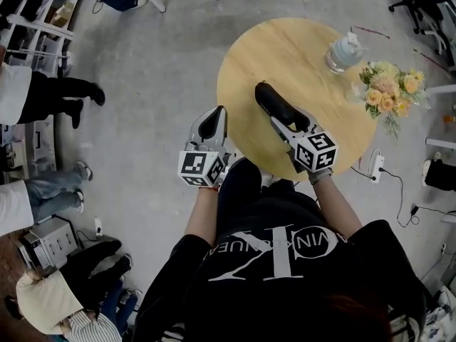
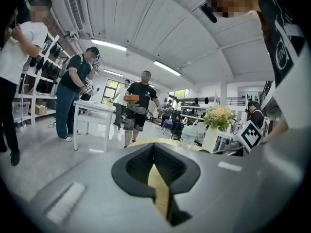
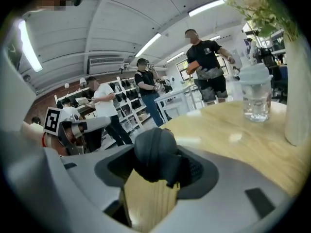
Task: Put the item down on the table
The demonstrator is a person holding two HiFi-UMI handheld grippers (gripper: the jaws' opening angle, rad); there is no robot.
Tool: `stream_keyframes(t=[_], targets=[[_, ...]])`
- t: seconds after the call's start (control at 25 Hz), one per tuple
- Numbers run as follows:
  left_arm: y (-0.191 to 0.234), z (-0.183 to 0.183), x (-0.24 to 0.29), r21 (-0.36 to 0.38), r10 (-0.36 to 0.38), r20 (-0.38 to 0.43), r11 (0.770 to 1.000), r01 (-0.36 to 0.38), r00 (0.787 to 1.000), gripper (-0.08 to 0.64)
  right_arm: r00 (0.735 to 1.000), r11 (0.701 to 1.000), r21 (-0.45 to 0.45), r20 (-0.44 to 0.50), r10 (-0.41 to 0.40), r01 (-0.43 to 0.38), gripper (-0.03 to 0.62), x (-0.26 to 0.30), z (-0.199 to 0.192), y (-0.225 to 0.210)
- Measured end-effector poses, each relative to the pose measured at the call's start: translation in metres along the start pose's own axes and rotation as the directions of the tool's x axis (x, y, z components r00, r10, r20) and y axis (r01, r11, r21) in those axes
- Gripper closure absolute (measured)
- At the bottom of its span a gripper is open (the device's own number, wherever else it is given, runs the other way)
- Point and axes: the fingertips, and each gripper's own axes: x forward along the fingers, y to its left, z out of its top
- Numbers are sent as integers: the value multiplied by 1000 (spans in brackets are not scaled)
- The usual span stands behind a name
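A round wooden table (image 1: 299, 55) stands in front of me. My right gripper (image 1: 279, 114) reaches over its near half and is shut on a dark rounded item (image 1: 271, 102), which sits between the jaws (image 3: 156, 154) just above the tabletop (image 3: 233, 135). I cannot tell whether the item touches the wood. My left gripper (image 1: 211, 125) hangs beside the table's left edge, over the floor. Its black pads (image 2: 154, 165) meet at the tips and hold nothing; a strip of the table shows through the gap behind them.
A lidded clear cup (image 1: 343, 51) and a vase of yellow and peach flowers (image 1: 388, 85) stand at the table's far right (image 3: 255, 93). Several people stand around the room, one at a white table (image 2: 92, 108). A power strip (image 1: 375, 165) lies on the floor.
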Motion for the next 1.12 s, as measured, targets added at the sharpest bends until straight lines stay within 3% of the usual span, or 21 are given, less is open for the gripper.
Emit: stream_keyframes(t=[0.36, 0.64, 1.12], targets=[[21, -4, 5, -10, -7, -19, 1000, 6, 1000, 549, 1000, 999, 36, -9, -7, 7, 330, 26, -1, -2], [18, -7, 7, -17, -27, -31, 1000, 26, 999, 549, 997, 997, 81, -71, -10, 16, 330, 33, -13, -9], [18, -10, 5, -23, -13, -33, 1000, 12, 999, 548, 987, 996, 74, -159, -29, 41, 330, 37, -31, -18]])
